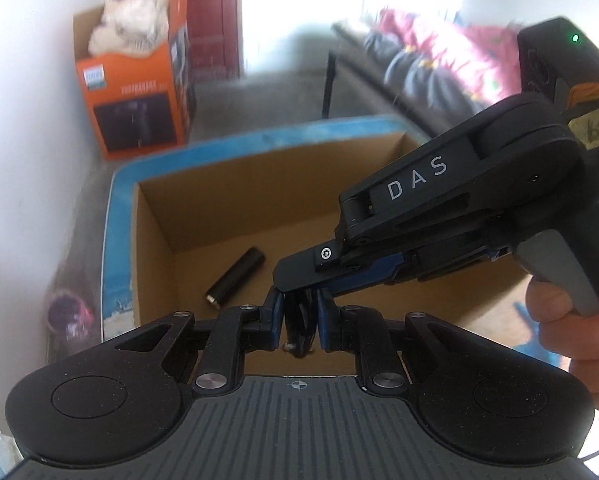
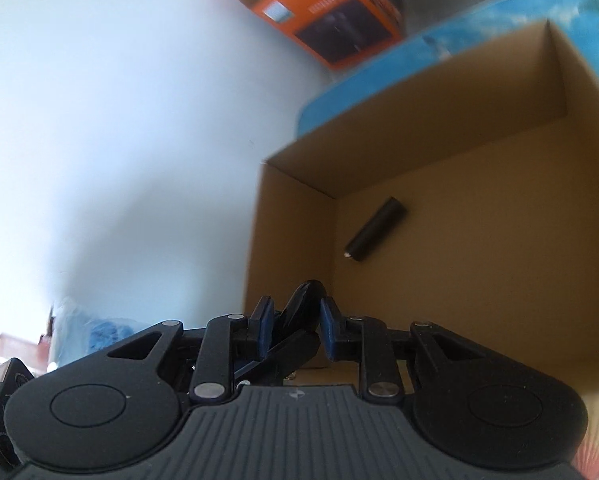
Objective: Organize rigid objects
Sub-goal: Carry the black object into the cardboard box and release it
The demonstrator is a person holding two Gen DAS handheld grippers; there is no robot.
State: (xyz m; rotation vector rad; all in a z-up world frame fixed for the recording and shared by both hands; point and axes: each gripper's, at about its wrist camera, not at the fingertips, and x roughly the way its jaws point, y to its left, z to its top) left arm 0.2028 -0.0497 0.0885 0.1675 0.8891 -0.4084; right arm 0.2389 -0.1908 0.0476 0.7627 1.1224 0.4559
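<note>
My left gripper (image 1: 299, 314) is shut on a small black object (image 1: 299, 330) with a metal tip, held over the near edge of an open cardboard box (image 1: 139, 208). My right gripper (image 1: 293, 284) reaches in from the right, and its fingertips meet the same object from above. In the right wrist view the right gripper (image 2: 297, 322) has its blue pads pressed on the object's rounded black end (image 2: 303, 298). The left gripper's fingers (image 2: 287, 354) cross just beneath. A black cylinder (image 1: 235, 276) (image 2: 375, 230) lies on the box floor near its left wall.
The box (image 2: 299, 176) stands on a blue-edged surface (image 1: 115, 216) beside a white wall. An orange carton (image 1: 135, 96) (image 2: 339, 28) with white stuffing sits on the floor behind. A dark sofa with pink cloth (image 1: 439, 60) is at the back right. A hand (image 1: 571, 328) holds the right gripper.
</note>
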